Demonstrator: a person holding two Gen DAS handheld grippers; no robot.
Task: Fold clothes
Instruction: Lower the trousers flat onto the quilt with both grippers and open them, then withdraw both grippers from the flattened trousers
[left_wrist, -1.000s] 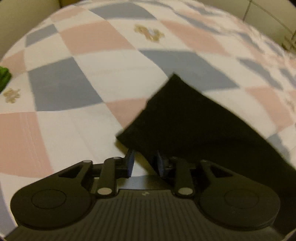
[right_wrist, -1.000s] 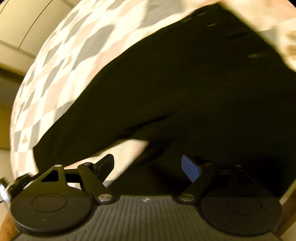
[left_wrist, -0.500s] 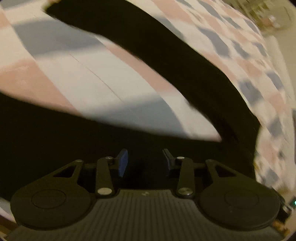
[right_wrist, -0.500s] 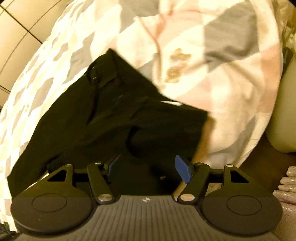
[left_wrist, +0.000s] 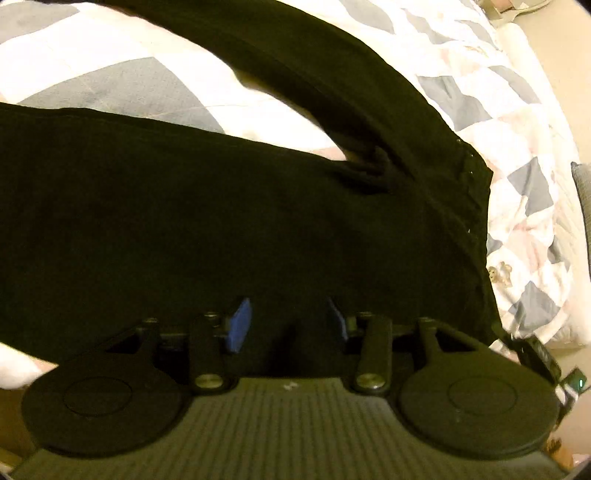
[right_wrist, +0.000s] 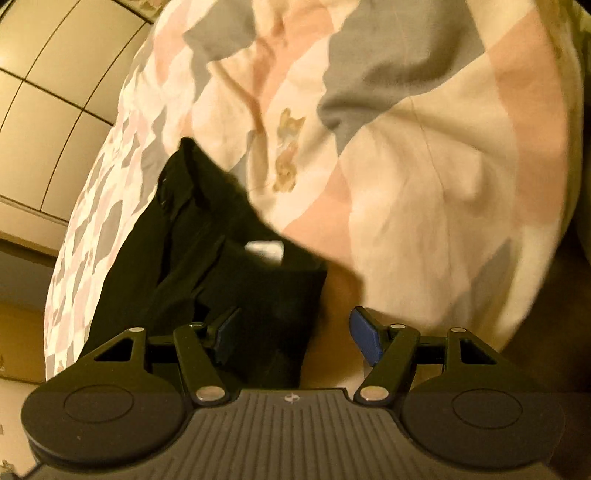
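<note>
A pair of black trousers (left_wrist: 221, 203) lies spread on a checked quilt (left_wrist: 110, 74), its two legs running off to the upper left and parting at the crotch. My left gripper (left_wrist: 289, 323) hovers open over the broad dark cloth close to the near edge, with nothing pinched between its blue pads (left_wrist: 240, 325). In the right wrist view the trousers (right_wrist: 207, 240) show their waistband end, with a white label (right_wrist: 264, 249) inside. My right gripper (right_wrist: 295, 332) is open at that end. A black corner of cloth hangs down between its fingers, nearer the left one.
The pink, grey and white quilt (right_wrist: 424, 166) bulges over the bed's edge on the right. Beige panelled doors (right_wrist: 48, 110) stand behind the bed. A dark device with a green light (left_wrist: 578, 382) shows at the lower right of the left wrist view.
My left gripper has swung from the trouser hem to over the wide upper part, its jaws wider apart. My right gripper has moved to the waistband corner at the bed's edge and stays open.
</note>
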